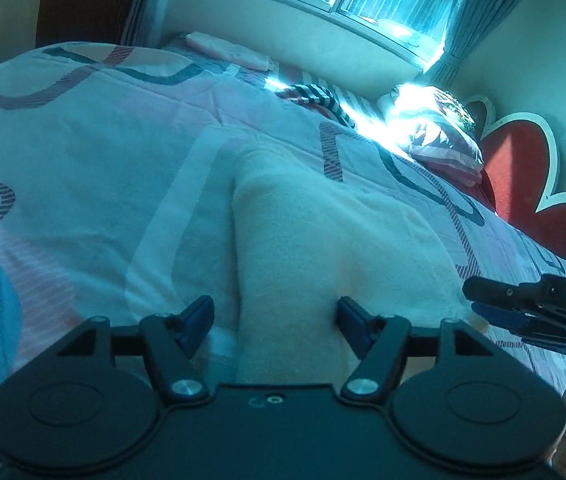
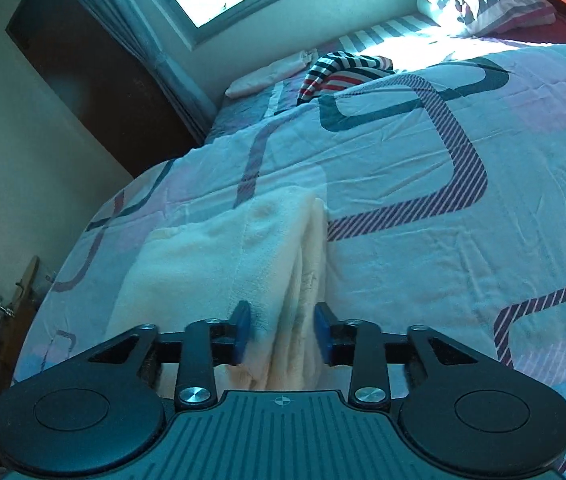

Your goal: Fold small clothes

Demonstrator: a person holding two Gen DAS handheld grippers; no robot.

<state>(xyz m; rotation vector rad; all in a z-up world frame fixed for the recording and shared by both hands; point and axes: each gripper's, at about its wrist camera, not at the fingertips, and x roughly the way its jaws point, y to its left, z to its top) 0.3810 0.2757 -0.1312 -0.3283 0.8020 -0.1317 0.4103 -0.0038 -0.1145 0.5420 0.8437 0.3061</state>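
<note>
A cream knitted garment (image 1: 323,248) lies folded on the patterned bedspread (image 1: 103,152). My left gripper (image 1: 275,326) is open, its blue pads (image 1: 199,320) on either side of the garment's near edge, low over it. My right gripper (image 2: 283,332) is partly open, its jaws around the garment's stacked folded edge (image 2: 303,280), with the left pad (image 2: 241,330) touching the cloth and the right one just apart. The right gripper also shows in the left wrist view (image 1: 531,312), at the garment's right side.
A striped garment (image 2: 343,70) and a pink folded cloth (image 2: 271,72) lie at the far side of the bed under the window. Pillows (image 2: 487,0) lie by the red headboard (image 1: 523,180). A dark door (image 2: 95,72) stands beyond the bed's corner.
</note>
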